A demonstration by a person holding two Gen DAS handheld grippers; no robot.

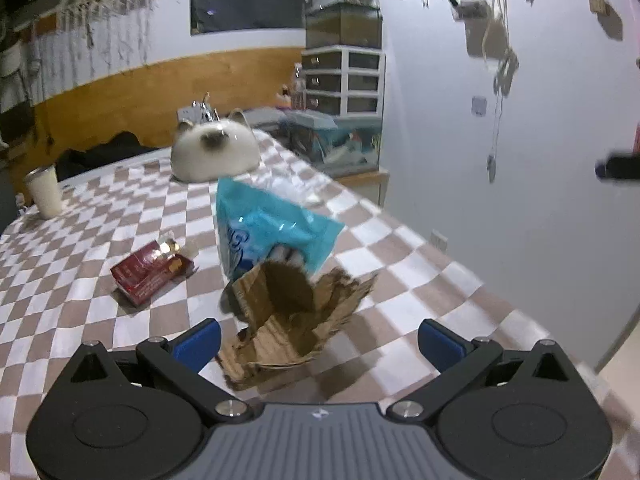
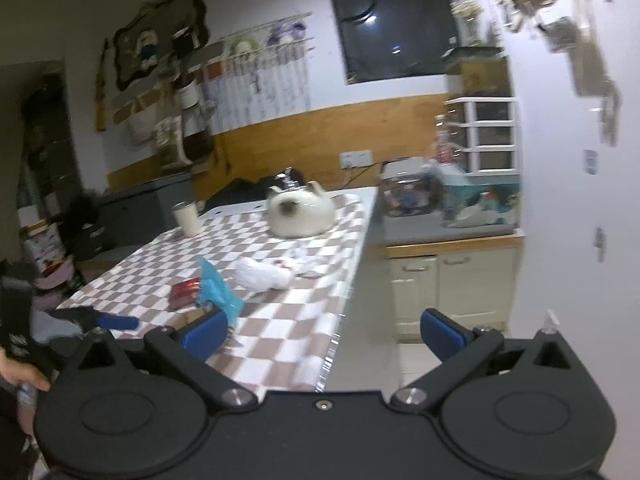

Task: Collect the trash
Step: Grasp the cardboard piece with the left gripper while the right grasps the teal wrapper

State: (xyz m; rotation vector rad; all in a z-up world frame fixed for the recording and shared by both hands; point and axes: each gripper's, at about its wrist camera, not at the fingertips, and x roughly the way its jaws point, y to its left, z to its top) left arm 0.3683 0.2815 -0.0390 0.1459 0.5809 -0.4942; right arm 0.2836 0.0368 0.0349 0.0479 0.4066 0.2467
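Left gripper [image 1: 319,342] wide, empty — torn cardboard [image 1: 288,320] between fingers on surface [image 1: 400,280]; right gripper [image 2: 323,334] wide, empty.

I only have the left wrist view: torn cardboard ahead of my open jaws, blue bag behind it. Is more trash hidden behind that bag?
Observer: Yes. The right wrist view shows a crumpled white bag lying on the table beyond the blue bag.
Operator: Where is the right gripper?
Observer: The right gripper hangs over the table's edge, jaws open and empty.
Operator: What is past that edge?
Observer: Bare floor, then a cream cabinet with closed doors.
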